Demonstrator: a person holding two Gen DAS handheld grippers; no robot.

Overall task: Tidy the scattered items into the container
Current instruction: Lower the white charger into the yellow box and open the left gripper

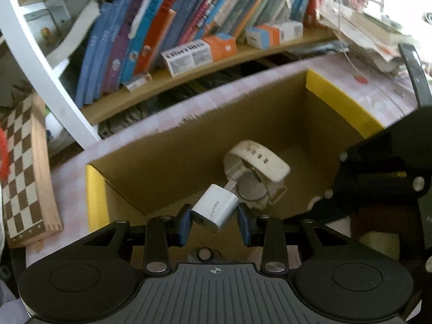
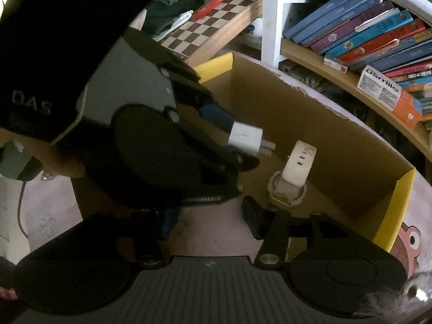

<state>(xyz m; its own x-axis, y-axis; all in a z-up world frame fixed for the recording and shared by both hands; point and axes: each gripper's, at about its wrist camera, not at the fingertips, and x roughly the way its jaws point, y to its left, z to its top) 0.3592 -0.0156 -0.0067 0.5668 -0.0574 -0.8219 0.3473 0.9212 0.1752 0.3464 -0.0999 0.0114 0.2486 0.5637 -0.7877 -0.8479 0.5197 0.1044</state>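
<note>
A: Where is the white charger (image 1: pixel 214 207) sitting right now?

B: It is being held in the left gripper (image 1: pixel 215 222); the blue pads (image 1: pixel 185 222) are clenching on its two flat sides. It is hanging over the open cardboard box (image 1: pixel 172 159), with its prongs pointing forward and down, away from the gripper, toward the box floor.

A: And its long axis?

B: It is running roughly along the fingers, tilted a little across them.

A: What is lying straight ahead of it?

B: The white watch (image 1: pixel 255 174) is resting on the box floor just beyond the prongs, so a drop here would likely be landing beside or against it.

A: The right gripper (image 2: pixel 209 222)?

B: Its jaws are standing apart with nothing between them, and it is hovering at the near edge of the box. The watch is sitting just ahead of its right finger, so the left hand is the one carrying the job.
</note>
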